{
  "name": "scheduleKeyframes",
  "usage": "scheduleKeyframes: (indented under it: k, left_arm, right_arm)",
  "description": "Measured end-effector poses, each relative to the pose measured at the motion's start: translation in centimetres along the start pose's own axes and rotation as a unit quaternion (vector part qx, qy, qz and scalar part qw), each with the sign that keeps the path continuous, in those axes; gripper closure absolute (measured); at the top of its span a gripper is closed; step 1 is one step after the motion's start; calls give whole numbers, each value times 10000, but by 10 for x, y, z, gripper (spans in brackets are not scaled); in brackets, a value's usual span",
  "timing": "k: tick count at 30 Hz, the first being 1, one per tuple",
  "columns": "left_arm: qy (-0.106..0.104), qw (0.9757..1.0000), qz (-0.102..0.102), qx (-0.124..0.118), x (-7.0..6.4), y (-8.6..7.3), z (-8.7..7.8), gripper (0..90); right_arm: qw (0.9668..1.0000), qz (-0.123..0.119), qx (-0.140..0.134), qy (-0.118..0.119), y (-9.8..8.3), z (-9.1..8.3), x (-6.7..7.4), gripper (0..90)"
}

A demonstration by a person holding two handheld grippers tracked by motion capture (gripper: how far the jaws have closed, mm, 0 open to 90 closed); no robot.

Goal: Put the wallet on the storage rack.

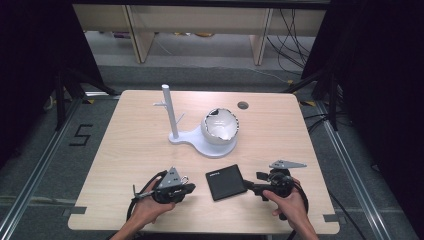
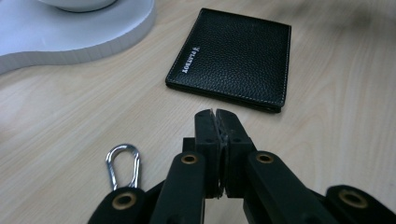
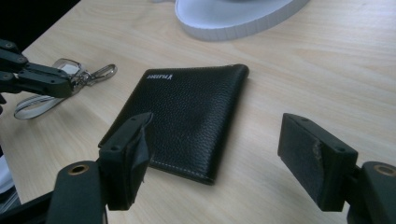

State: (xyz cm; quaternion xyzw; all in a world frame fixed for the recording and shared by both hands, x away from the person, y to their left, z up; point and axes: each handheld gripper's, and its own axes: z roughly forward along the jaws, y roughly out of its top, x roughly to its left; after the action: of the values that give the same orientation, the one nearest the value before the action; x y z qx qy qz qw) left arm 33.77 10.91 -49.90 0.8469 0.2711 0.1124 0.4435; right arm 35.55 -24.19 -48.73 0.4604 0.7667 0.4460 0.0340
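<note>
A black leather wallet point(image 1: 224, 182) lies flat near the table's front edge, between the two grippers. My left gripper point(image 1: 191, 188) rests on the table to the wallet's left. Its jaws are pressed together point(image 2: 216, 115), with nothing seen between them, and they point at the wallet point(image 2: 233, 58). A silver carabiner point(image 2: 122, 163) lies on the wood just beside that gripper. My right gripper point(image 1: 253, 181) stands open at the wallet's right edge. In the right gripper view point(image 3: 219, 142) the wallet point(image 3: 187, 112) lies just ahead of the left jaw, with bare wood ahead of the right jaw.
A white stand point(image 1: 210, 146) with a tall post point(image 1: 170, 111) and a white bowl point(image 1: 220, 126) sits mid-table, behind the wallet. A pale strap loop point(image 3: 32, 106) and a carabiner point(image 3: 103, 72) lie by the left gripper. A round hole point(image 1: 243, 105) is at the back.
</note>
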Motion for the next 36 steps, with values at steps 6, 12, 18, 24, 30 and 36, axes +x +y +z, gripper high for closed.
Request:
scheduleKeyframes:
  k: [6,12,18,24,30,36]
  left_arm:
    - [-61,9998,-10,183,-3,7,23,884]
    - [-149,9992,133,352,-7,15,38,876]
    - [-97,9990,89,428,-5,15,42,871]
    - [-160,9985,149,500,-8,17,47,869]
    - [-193,9977,204,610,-8,17,51,875]
    - [-205,9973,192,679,-9,18,52,879]
  right_arm:
    - [9991,286,262,198,8,17,5,299]
    - [9989,153,428,116,16,32,2,342]
    - [9983,207,535,30,19,40,1,365]
    - [9977,335,586,110,20,46,-1,380]
    - [9972,403,617,121,20,49,-3,386]
    - [9960,623,609,224,18,51,-7,401]
